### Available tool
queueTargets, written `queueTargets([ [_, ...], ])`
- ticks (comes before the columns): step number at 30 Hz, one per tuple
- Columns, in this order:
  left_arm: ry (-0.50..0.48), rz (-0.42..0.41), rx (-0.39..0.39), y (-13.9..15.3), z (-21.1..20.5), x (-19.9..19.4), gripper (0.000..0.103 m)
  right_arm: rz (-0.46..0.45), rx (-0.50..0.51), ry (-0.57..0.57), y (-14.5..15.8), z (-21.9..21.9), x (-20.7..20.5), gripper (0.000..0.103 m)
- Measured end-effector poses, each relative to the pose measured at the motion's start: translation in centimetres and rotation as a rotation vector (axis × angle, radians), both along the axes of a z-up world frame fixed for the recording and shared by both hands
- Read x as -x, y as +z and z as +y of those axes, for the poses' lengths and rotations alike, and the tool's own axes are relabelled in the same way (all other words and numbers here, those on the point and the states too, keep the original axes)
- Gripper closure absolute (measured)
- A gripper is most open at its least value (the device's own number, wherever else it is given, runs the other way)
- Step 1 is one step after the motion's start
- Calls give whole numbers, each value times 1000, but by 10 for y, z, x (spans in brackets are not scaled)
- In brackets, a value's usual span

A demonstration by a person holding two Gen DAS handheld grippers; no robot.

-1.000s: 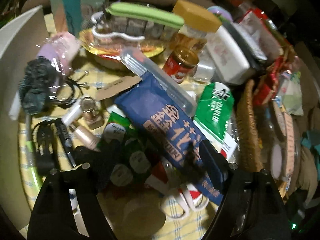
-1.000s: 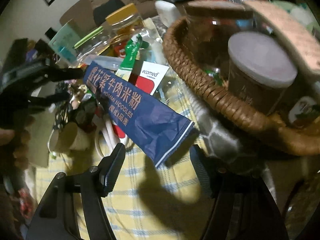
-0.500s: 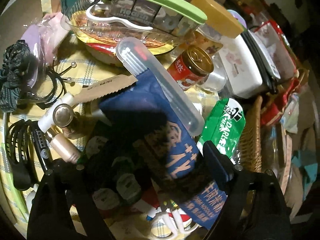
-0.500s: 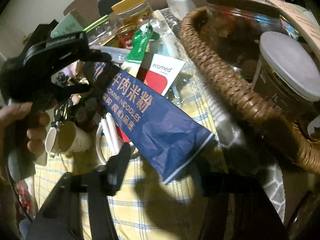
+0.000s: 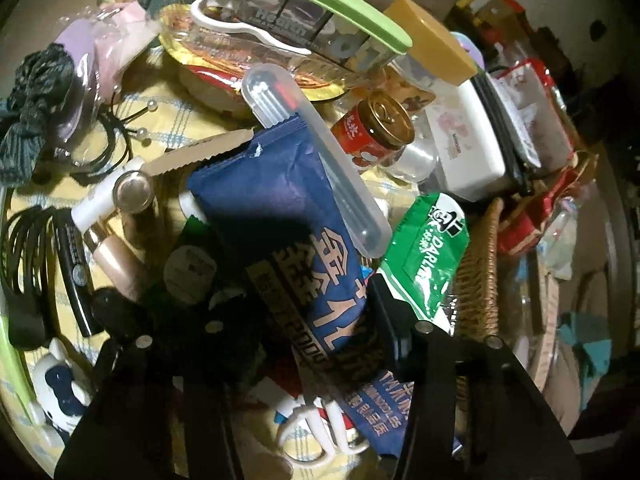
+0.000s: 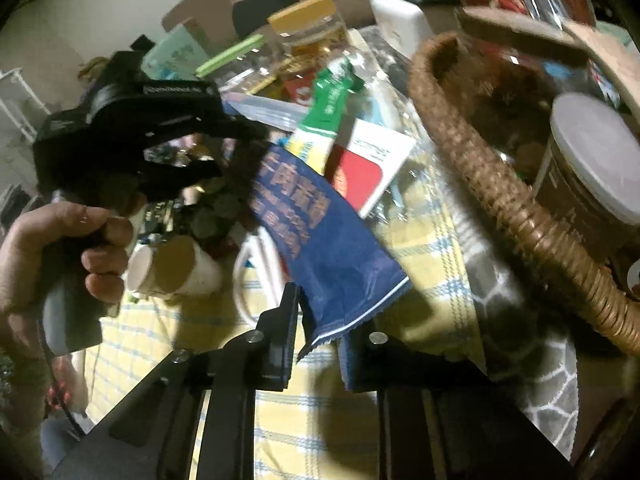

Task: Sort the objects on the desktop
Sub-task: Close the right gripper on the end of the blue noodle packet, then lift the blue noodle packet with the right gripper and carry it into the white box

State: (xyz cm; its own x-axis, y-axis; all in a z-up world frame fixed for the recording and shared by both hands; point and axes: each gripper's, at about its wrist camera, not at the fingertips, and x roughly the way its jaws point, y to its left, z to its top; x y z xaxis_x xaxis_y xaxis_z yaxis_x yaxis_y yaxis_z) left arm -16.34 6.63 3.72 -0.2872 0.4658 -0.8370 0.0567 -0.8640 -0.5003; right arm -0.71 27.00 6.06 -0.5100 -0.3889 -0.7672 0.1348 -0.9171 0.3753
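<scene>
A long blue noodle packet [image 5: 296, 240] lies across the clutter on the yellow checked cloth. My left gripper [image 5: 304, 320] is open, its fingers on either side of the packet's middle. In the right wrist view the packet [image 6: 320, 240] slopes down to my right gripper [image 6: 320, 320], whose fingers have closed in on its lower end and grip it. The left gripper and the hand holding it [image 6: 132, 136] show at the left of that view.
A wicker basket [image 6: 500, 184] with jars stands at the right. A clear plastic tube case [image 5: 312, 156], a green Darlie pack [image 5: 428, 256], a red can [image 5: 372, 132], a white box [image 5: 464, 148], cosmetics and hair ties [image 5: 104, 148] crowd the cloth. A paper cup [image 6: 176, 272] lies on its side.
My left gripper has moved forward and down over the packet. My right gripper has closed from wide open onto the packet's lower end.
</scene>
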Motion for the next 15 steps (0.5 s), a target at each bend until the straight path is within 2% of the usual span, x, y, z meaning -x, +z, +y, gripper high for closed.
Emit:
queueTargets([
  [4, 7, -17, 1, -3, 1, 0, 57, -27, -11, -28, -3, 3, -1, 83],
  [8, -3, 4, 3, 5, 5, -4, 67, -17, 19, -23, -1, 11, -3, 86],
  [12, -13, 45, -36, 30, 6, -8, 72, 18, 27, 9, 9, 7, -8, 87],
  [15, -24, 80, -57, 54, -3, -19, 73, 76, 8, 38, 23, 2, -16, 87],
])
